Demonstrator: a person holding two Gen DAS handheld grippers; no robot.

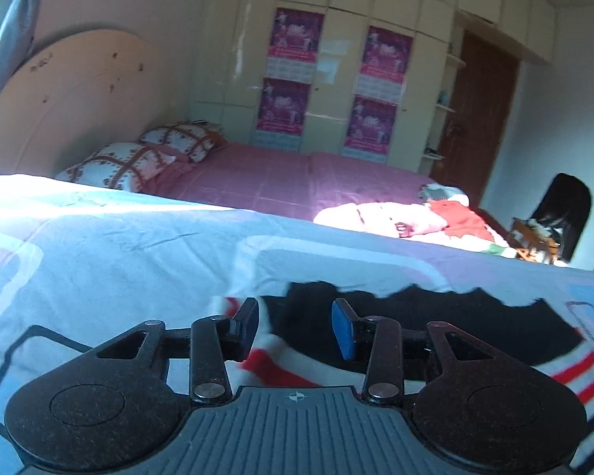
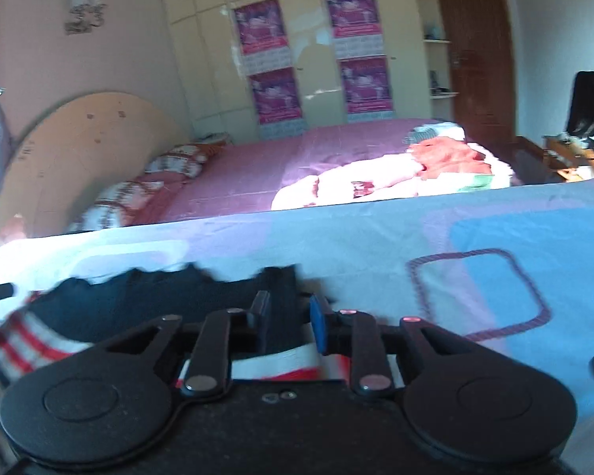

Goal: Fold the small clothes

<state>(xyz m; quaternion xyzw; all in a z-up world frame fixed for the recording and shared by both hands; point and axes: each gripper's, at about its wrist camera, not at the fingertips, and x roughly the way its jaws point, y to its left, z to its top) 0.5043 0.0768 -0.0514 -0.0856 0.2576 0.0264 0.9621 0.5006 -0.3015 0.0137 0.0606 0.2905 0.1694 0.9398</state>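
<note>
Striped garment (image 1: 435, 328) lies beneath both parted jaws.

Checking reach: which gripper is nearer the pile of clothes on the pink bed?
Right. The pile lies ahead of the right gripper; from the left gripper it sits further off to the right.

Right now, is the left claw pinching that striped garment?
Apart. The left wrist view shows the left claw open, with the striped garment lying between its pads, unpinched.

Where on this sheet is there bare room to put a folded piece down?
Bare patterned sheet lies right of the striped garment, around the purple square outline, and left of it in the other view. It is crowded at the garment and the clothes pile beyond.
</note>
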